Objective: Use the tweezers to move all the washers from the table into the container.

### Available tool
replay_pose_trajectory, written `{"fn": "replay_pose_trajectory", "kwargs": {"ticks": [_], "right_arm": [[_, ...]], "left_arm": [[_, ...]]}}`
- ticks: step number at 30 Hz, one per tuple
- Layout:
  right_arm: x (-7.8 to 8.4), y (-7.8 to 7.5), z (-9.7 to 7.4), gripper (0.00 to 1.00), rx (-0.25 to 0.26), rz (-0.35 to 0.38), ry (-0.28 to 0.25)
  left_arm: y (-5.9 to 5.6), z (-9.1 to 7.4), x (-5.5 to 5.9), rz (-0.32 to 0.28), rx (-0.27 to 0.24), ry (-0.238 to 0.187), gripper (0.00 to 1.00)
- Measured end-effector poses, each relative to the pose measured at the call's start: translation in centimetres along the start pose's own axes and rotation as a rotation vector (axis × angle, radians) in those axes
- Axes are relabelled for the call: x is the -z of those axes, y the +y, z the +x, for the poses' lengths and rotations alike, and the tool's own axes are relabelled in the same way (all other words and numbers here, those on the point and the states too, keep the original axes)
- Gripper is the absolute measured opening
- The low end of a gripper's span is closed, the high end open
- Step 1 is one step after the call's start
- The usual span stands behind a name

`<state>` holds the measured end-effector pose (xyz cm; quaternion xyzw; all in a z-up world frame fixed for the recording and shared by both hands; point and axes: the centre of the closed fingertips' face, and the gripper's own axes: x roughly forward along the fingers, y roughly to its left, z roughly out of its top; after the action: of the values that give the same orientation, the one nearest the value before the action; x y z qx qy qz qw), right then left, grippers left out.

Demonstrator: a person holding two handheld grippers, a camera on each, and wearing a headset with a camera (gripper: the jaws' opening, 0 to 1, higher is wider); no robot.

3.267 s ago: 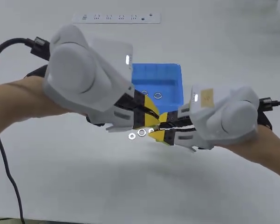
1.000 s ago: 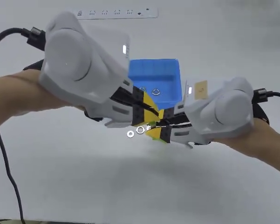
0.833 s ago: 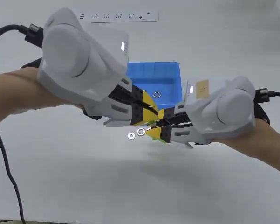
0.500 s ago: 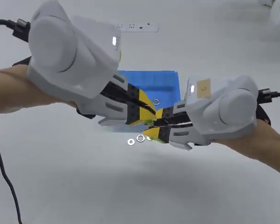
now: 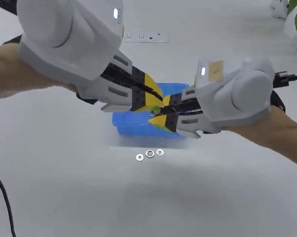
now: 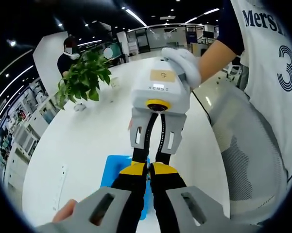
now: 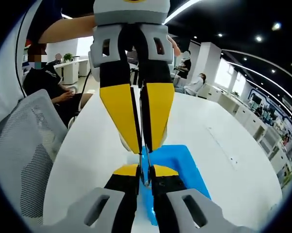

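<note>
Down on the table (image 5: 64, 192), three washers (image 5: 149, 154) lie in a short row, close to one another, below the tips of both hand-held grippers and on the person's side of them. None of them sits between any jaws. The tweezers (image 7: 145, 167) show in the right gripper view as a thin metal strip rising out of the narrow slot between that gripper's yellow-tipped jaws, which are clamped on it. The right hand-held gripper (image 5: 162, 116) points toward the left one, and the left hand-held gripper (image 5: 157, 100) points back at it, so that the two sets of tips meet nose to nose. The left one's jaws are drawn together with a mere slit between them; whether they pinch the tweezers' far end I cannot tell. Directly beneath the meeting tips stands the blue container (image 5: 138, 127), open at the top, beyond the row of washers and apart from it. Farther out past both grippers a white power strip (image 5: 146, 37) lies on the table. Beyond the right hand-held gripper, in the left gripper view, a leafy green plant (image 6: 85, 77) stands at the table's far edge.
</note>
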<state>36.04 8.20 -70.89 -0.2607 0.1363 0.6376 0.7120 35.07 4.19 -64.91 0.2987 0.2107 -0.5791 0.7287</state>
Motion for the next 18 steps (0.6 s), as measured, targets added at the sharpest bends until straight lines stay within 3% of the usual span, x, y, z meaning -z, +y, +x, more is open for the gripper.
{"fn": "replay_pose_trajectory", "kwargs": {"ticks": [8, 18], "right_arm": [[1.7, -2.8, 1.7, 0.10, 0.005, 0.015, 0.019], [4.5, -4.3, 4.0, 0.11, 0.005, 0.076, 0.054]], "left_arm": [[3.1, 1.6, 1.8, -0.059, -0.029, -0.001, 0.07], [5.2, 4.0, 5.2, -0.118, -0.030, 0.006, 0.08]]}}
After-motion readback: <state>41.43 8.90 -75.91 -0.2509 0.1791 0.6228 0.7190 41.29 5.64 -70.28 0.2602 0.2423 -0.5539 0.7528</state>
